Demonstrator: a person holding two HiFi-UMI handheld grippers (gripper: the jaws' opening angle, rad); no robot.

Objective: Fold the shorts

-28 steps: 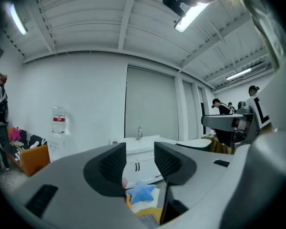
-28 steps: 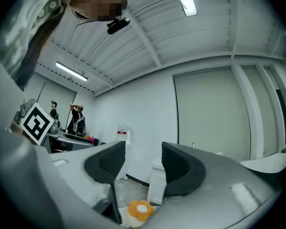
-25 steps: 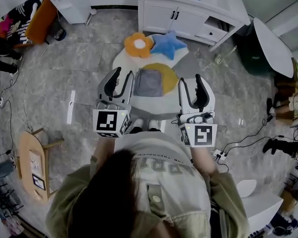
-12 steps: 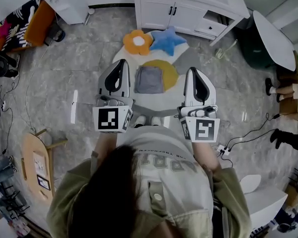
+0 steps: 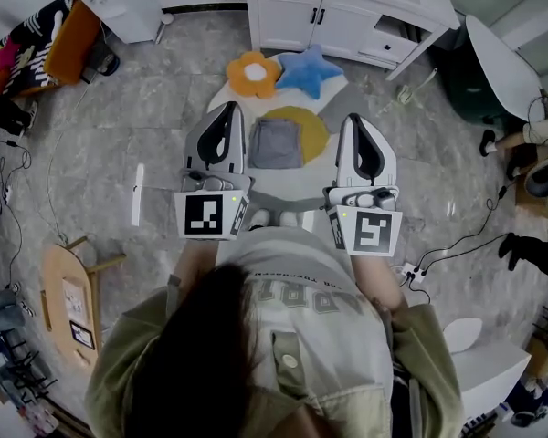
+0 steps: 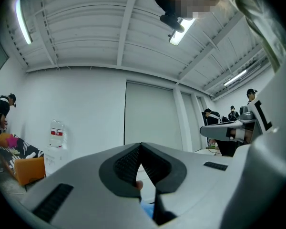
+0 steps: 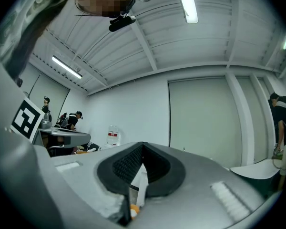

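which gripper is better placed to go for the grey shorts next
Left, slightly: in the head view the left gripper appears right beside the grey shorts; the right gripper is farther off. Both are shut, empty.

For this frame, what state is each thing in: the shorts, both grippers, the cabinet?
shorts: folded into a small rectangle, flat on the yellow mat
left gripper: jaws shut, nothing between them
right gripper: jaws shut, nothing between them
cabinet doors: shut
cabinet drawer: pulled partly out
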